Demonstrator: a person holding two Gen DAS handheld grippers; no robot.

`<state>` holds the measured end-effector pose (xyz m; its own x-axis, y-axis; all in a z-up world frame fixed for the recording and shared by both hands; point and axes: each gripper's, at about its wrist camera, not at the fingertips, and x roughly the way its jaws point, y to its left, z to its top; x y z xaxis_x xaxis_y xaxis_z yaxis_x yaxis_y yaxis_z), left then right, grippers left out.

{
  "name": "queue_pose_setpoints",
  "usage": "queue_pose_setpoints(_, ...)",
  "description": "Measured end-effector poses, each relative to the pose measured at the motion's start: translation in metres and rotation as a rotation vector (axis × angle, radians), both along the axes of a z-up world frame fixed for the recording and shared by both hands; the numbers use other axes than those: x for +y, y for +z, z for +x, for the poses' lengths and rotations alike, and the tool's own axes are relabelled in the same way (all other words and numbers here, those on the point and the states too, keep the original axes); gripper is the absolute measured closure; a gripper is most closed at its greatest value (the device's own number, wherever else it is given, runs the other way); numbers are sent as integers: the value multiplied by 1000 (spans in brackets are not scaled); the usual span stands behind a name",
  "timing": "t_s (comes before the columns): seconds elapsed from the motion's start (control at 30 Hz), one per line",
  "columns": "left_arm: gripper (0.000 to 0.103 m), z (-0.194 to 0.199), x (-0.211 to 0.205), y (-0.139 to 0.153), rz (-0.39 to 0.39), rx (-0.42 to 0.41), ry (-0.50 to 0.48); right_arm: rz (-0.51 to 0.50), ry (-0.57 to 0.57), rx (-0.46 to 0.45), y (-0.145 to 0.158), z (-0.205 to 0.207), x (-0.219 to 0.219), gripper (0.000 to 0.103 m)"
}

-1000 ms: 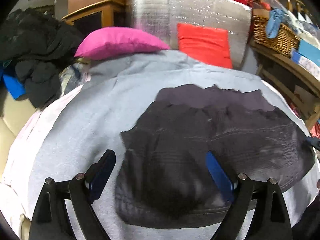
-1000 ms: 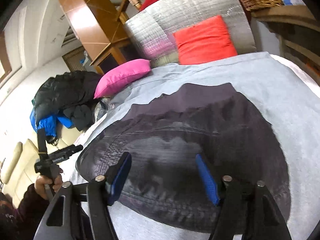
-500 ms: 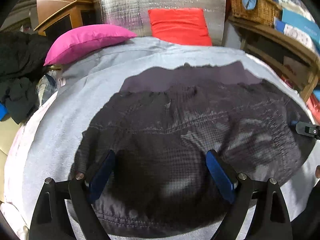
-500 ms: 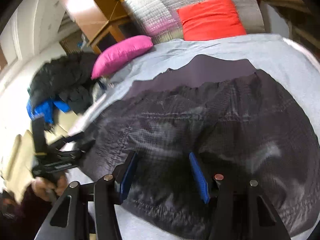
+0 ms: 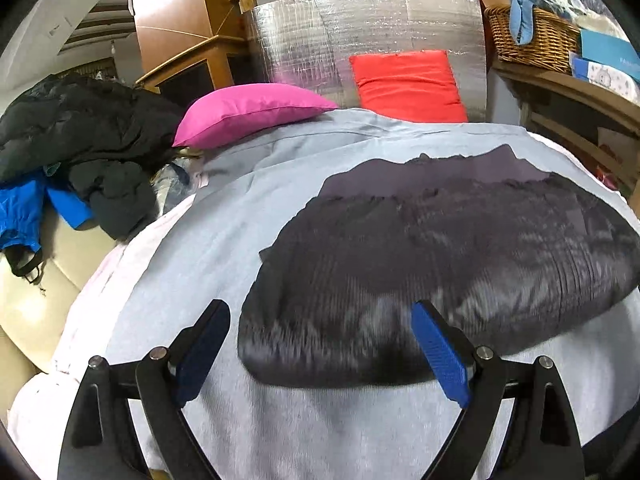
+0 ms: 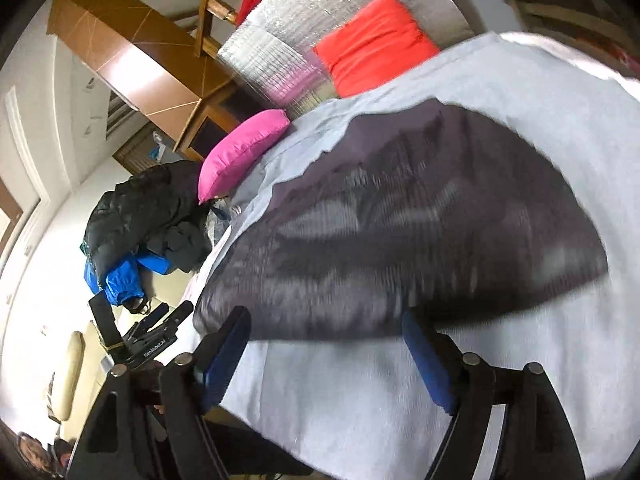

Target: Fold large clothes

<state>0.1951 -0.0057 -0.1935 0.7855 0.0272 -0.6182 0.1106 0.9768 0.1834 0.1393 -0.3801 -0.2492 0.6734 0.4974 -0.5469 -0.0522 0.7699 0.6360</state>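
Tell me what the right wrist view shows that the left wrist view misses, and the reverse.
Only the right wrist view shows the left gripper from outside, at the bed's edge, and the right gripper, its jaws just opened wider with nothing between them.

Only the left wrist view shows the wicker basket on the wooden shelf, and the left gripper's own open fingers.

Both show the dark garment lying on the grey sheet, the pink pillow, the red cushion and the black jacket pile.
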Motion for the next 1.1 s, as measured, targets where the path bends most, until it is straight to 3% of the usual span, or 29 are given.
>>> queue_pose_setpoints(0.33,11,-4,7,-3,-3,15,10,36,-50,74,-17,-8,1,22)
queue_pose_setpoints(0.77,11,2,12,-16,-9,74,3,226,-201,145,-39,2,-42,22)
queue_pose_setpoints(0.87,11,8,22,-26,-99,177,-15,280,-253,168,-46,4,-54,21)
queue_pose_setpoints(0.97,11,17,40,-40,-258,304,-11,347,-317,181,-53,6,-67,21)
queue_pose_setpoints(1.1,11,34,71,-58,-512,438,70,438,-388,207,-63,14,-79,21)
